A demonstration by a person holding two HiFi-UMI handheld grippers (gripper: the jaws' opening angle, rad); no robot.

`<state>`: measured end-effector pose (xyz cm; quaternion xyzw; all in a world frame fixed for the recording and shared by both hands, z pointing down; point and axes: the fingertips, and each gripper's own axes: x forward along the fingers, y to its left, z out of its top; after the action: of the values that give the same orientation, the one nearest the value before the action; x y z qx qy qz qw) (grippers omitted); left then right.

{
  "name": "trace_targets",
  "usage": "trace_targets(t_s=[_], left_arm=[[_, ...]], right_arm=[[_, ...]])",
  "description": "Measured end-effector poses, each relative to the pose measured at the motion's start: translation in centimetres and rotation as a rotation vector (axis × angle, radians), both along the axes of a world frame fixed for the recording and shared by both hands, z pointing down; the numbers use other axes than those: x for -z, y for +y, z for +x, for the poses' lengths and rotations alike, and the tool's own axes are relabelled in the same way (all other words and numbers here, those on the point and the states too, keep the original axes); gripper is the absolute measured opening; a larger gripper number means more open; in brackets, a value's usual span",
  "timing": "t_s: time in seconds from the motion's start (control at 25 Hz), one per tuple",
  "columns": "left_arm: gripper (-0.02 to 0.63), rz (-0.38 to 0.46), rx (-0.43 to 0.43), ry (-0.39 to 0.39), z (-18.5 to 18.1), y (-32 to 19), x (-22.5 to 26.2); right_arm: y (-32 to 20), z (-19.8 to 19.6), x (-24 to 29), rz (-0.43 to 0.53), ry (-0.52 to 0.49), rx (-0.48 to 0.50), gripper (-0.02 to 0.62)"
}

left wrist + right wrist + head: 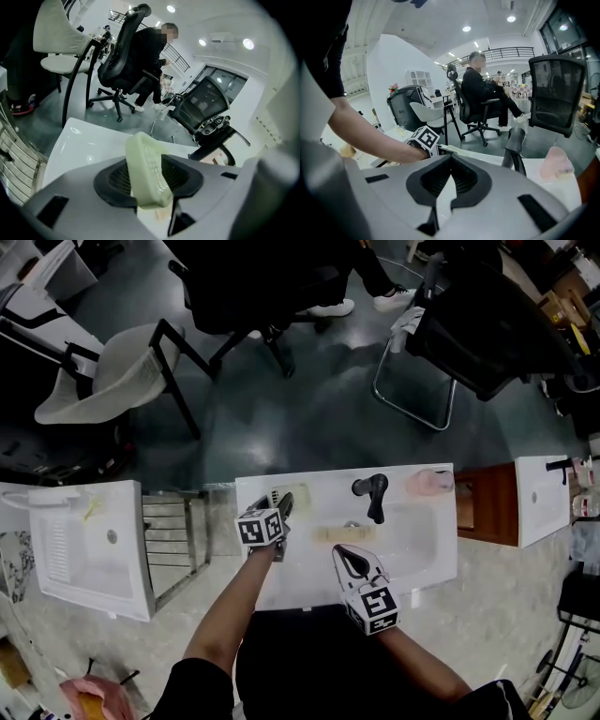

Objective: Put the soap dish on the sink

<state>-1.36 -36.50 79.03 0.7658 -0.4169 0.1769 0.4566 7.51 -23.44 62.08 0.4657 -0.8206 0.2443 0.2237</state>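
Note:
The pale green soap dish (292,497) lies on the back left ledge of the white sink (422,554), by the rim. In the left gripper view the soap dish (147,171) stands tilted on edge between the jaws. My left gripper (283,509) is open around it, and its pads do not seem to press on it. My right gripper (348,557) hovers over the basin near the front, shut and empty. The right gripper view shows the left gripper's marker cube (424,138) with the dish's pale edge (451,150) beside it.
A black faucet (374,495) rises at the sink's back middle, with a pink item (429,483) at the back right corner and a beige bar (342,534) in the basin. A second white sink (89,545) and a metal rack (176,540) stand to the left. Office chairs and a seated person are beyond.

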Motion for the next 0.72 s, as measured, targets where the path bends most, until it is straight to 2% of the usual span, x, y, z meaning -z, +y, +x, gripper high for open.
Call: trace_targets(t_s=[0.48,0.72], left_arm=[[0.215,0.037,-0.002,-0.109,-0.7,-0.5,-0.2],[0.242,0.061,0.038,-0.137,-1.9,-0.9,0.0]], right_arm=[[1.2,1.3,0.1,0.006,-0.011,0.0,-0.002],[1.8,2.1,0.6,0.014,-0.016,-0.005,-0.002]])
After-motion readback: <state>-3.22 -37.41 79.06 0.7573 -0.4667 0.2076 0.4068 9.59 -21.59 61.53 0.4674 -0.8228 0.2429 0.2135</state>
